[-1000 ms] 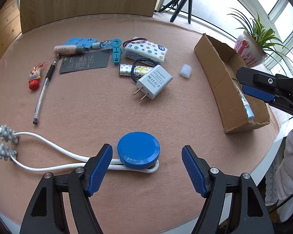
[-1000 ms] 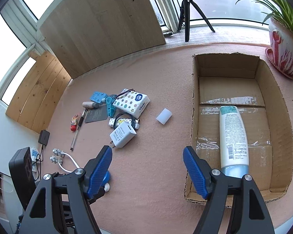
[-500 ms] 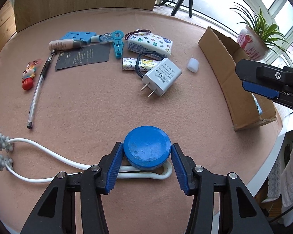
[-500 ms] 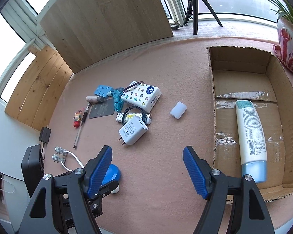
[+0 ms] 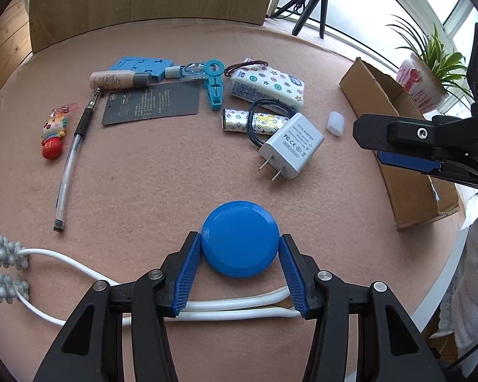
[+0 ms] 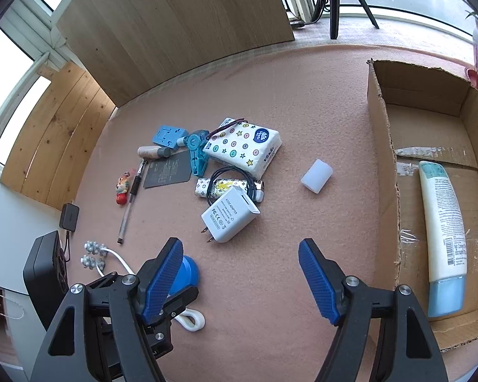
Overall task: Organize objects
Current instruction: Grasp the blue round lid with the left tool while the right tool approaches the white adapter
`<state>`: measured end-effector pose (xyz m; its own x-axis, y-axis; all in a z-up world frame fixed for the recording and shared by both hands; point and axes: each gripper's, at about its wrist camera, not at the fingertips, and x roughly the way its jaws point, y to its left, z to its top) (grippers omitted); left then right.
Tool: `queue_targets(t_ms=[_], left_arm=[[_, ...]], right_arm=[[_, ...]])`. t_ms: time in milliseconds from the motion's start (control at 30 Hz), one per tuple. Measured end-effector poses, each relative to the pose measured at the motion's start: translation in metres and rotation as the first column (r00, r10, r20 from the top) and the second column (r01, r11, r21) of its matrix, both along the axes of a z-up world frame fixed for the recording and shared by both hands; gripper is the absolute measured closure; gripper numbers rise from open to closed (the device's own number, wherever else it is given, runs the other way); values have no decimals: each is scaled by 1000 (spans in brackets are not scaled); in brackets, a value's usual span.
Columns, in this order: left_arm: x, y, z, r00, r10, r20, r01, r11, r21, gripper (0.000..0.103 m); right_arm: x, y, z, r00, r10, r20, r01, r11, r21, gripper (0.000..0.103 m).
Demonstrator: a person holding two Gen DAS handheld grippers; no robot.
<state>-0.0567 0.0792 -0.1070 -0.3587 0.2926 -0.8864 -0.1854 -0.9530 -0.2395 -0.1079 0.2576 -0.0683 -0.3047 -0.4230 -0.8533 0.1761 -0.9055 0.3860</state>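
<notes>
My left gripper (image 5: 240, 248) is shut on a round blue disc (image 5: 239, 238), with a pad pressed on each side of it, low over the pink mat. A white two-pronged roller massager (image 5: 63, 261) lies under and behind the fingers. In the right wrist view the disc (image 6: 189, 270) shows behind my right gripper's left finger. My right gripper (image 6: 240, 270) is open over bare mat, with nothing between its pads. A white charger (image 6: 229, 219) lies just beyond it. A cardboard box (image 6: 382, 159) at the right holds a lotion tube (image 6: 443, 222).
Past the charger lie a black cable (image 5: 255, 121), a patterned tube (image 5: 239, 121), a tissue pack (image 5: 267, 82), a blue clip (image 5: 213, 86), a dark card (image 5: 149, 102), a pen (image 5: 70, 162), a small figure (image 5: 52, 140) and a white cap (image 5: 334, 122). A potted plant (image 5: 423, 79) stands behind the box.
The left jaws closed onto the blue disc, which now sits clear of the massager's loop. The right gripper moved left, away from the box towards the charger, still open.
</notes>
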Motion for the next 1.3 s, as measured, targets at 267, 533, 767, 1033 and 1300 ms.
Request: queue_targets(t_ms=[267,533,767,1033,1300], left_arm=[[-7,-6,-1,1000,24,-5,-24,1000,7,49],[-10,-6,-3,999,31,4,-32,999,20,49],[-8,-5,-3,1000,30,7,-30,999,16,41],[-4,-9,-3,999,37,7,-38,999,10,41],[-11,-12,-6,999,39,8,-39,999,11,40]], right_arm=[[-25,-16,-19,996,-44,82,45,999,-13,31],[-39,-35,-41,986,-60,154,56,998,27,31],[-42,-43,-48,985,-59,160,48,996,73,31],[-38,-38,-49,986,-24,165,10,996,86,50],[-17,-28,-43,988,77,134,-98,984,152,56]])
